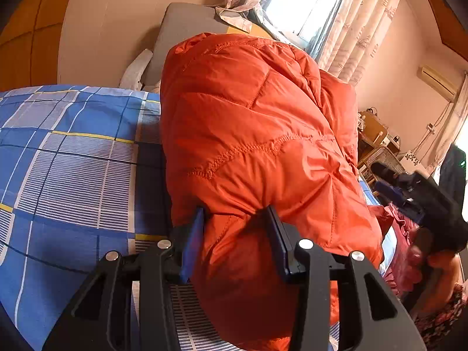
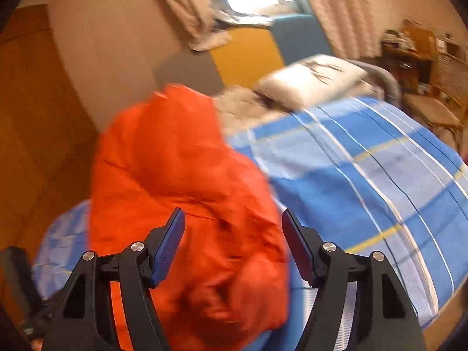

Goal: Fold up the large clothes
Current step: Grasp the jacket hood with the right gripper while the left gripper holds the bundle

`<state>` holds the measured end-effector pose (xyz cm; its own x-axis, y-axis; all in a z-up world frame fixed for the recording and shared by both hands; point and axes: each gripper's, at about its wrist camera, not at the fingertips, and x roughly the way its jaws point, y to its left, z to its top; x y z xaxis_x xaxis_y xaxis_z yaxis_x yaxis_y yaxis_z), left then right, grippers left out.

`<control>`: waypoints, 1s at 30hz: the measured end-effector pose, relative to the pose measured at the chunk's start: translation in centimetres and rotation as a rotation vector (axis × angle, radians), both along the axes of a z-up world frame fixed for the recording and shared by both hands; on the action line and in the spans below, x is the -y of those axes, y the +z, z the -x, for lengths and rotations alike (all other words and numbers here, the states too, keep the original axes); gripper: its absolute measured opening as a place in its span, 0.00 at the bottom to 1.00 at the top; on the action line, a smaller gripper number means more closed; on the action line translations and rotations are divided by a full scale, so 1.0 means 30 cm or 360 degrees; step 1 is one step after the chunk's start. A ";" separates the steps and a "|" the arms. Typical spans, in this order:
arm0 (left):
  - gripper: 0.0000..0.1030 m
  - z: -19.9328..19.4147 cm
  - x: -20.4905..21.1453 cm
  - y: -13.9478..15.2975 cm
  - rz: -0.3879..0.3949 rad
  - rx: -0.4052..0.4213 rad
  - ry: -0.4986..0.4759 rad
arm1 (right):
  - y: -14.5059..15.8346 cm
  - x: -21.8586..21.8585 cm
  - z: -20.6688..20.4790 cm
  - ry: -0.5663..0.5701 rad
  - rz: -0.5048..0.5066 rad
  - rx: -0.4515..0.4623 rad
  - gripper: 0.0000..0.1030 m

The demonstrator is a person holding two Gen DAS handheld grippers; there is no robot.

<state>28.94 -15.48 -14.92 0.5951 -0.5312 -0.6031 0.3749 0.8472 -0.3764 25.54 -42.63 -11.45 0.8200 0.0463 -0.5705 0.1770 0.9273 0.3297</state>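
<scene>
An orange quilted down jacket (image 1: 251,134) lies bunched on a bed with a blue plaid sheet (image 1: 67,152). My left gripper (image 1: 235,219) is shut on a thick fold of the jacket, which bulges between its blue pads. In the right wrist view the same jacket (image 2: 181,175) is blurred by motion and hangs over the bed's left edge. My right gripper (image 2: 234,222) is open, its fingers (image 2: 169,239) spread wide above the jacket and holding nothing. The other gripper shows at the right of the left wrist view (image 1: 433,210).
A white pillow (image 2: 310,79) and a grey headboard (image 1: 187,29) are at the head of the bed. A curtained window (image 1: 310,3) is behind. A wooden wardrobe (image 2: 32,122) stands on the left. Cluttered furniture and a wicker chair (image 2: 438,87) stand to the right.
</scene>
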 end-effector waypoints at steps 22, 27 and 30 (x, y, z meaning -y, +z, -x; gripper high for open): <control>0.71 -0.066 0.032 -0.017 0.0123 -0.0191 -0.0137 | -0.278 0.173 -0.242 0.0140 -0.0378 -0.0562 0.67; 0.75 -0.072 0.088 -0.009 -0.0088 -0.0124 -0.0151 | -0.285 0.158 -0.268 0.0176 -0.0354 -0.0619 0.67; 0.72 -0.083 0.101 -0.023 -0.0092 -0.0135 -0.0192 | -0.299 0.159 -0.278 0.0206 -0.0373 -0.0632 0.67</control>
<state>31.44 -18.51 -15.62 0.4749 -0.5586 -0.6800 0.4441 0.8193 -0.3628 33.89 -47.39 -20.41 0.5199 0.2983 -0.8004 0.2197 0.8589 0.4627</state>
